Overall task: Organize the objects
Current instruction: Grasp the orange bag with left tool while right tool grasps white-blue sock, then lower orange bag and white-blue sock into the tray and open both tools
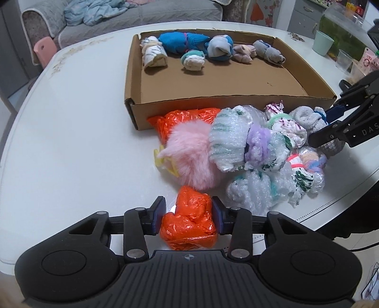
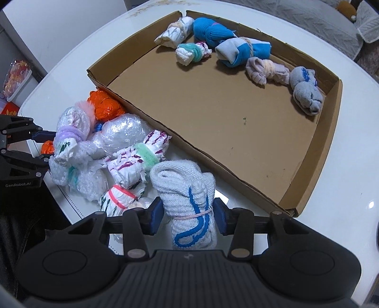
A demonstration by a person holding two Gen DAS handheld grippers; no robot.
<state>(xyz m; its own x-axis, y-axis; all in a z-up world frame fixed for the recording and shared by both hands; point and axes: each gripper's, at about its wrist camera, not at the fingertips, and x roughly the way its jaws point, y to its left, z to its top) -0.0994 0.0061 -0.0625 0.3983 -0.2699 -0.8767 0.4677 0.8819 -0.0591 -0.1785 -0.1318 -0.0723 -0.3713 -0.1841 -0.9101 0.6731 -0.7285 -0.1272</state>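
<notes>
My left gripper (image 1: pixel 188 206) is shut on a crumpled orange plastic bundle (image 1: pixel 189 222) resting on the white table (image 1: pixel 71 142), just in front of the pile. My right gripper (image 2: pixel 188 208) is shut on a pale knitted sock roll with blue trim (image 2: pixel 184 180), tied with string; it shows from the side as the right gripper (image 1: pixel 319 125). The pile holds a pink fluffy ball (image 1: pixel 189 151), bubble-wrap bundles (image 1: pixel 227 139) and another orange bag (image 1: pixel 187 118). Behind it lies a shallow cardboard box (image 1: pixel 213 104) with several rolled sock bundles (image 1: pixel 184 42) along its far wall.
A green cup (image 1: pixel 322 42) and a clear cup (image 1: pixel 343 60) stand at the table's far right. A grey sofa (image 1: pixel 142 14) and a pink stool (image 1: pixel 45 47) lie beyond the table. Most of the box floor (image 2: pixel 213 113) is bare.
</notes>
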